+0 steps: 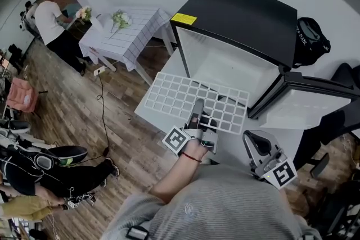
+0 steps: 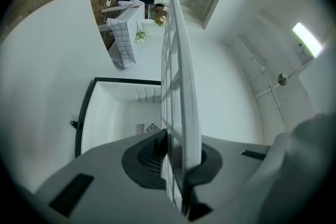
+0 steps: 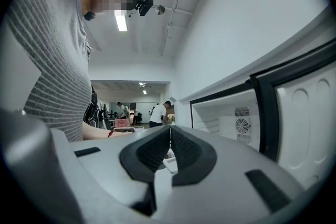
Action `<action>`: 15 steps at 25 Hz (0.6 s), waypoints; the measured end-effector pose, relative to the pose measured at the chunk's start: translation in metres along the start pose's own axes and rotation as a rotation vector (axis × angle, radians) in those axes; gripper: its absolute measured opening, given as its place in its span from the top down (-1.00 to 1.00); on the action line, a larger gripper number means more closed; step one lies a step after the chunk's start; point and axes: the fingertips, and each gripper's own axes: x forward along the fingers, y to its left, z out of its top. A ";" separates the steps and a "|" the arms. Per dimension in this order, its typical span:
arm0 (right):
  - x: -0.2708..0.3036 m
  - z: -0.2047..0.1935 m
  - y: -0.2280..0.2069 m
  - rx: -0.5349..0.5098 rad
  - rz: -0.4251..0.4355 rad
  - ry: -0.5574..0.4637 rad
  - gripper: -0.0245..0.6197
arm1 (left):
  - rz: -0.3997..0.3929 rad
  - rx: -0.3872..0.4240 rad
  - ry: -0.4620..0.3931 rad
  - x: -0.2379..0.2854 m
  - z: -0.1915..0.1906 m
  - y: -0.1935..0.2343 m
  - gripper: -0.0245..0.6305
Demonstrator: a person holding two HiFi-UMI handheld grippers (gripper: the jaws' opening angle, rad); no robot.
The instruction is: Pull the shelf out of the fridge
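**While pinched at its near edge, white plastic grid shelf (image 1: 185, 97) hangs outside black-topped, white-lined mini fridge (image 1: 236, 14)**

Left forearm (image 1: 174, 174) reaches forward. Left gripper (image 1: 198, 105) jaws clamp the shelf, roughly level before the open cavity. Fridge door (image 1: 304, 104) swung wide. Right gripper (image 1: 254, 139) low beside torso, jaws pressed together, empty.

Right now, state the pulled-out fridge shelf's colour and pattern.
The flat shelf is white, an open grid of squares; head view shows it best.

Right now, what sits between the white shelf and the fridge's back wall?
Nothing. In the left gripper view the fridge is bare and white inside, from the shelf to the fan grille on its back wall. The head view agrees.
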 end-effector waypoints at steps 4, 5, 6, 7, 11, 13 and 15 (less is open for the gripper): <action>0.005 0.001 0.006 0.004 0.024 0.000 0.89 | -0.006 0.005 -0.002 -0.004 0.001 -0.003 0.83; 0.007 0.000 0.007 0.003 0.027 0.000 0.88 | -0.005 0.008 -0.002 -0.005 0.002 -0.003 0.83; 0.008 0.000 0.007 0.002 0.030 -0.001 0.88 | -0.005 0.011 -0.003 -0.005 0.004 -0.002 0.83; 0.009 0.000 0.007 0.001 0.033 -0.002 0.88 | -0.005 0.012 -0.004 -0.005 0.005 -0.002 0.83; 0.011 -0.003 0.007 0.000 0.035 0.014 0.89 | -0.006 0.010 -0.008 -0.004 0.008 -0.003 0.83; 0.010 -0.002 0.006 -0.006 0.028 0.019 0.89 | -0.006 0.011 -0.006 -0.004 0.008 -0.004 0.83; 0.010 0.000 0.005 -0.015 0.021 0.019 0.89 | -0.007 0.011 -0.002 -0.002 0.008 -0.004 0.83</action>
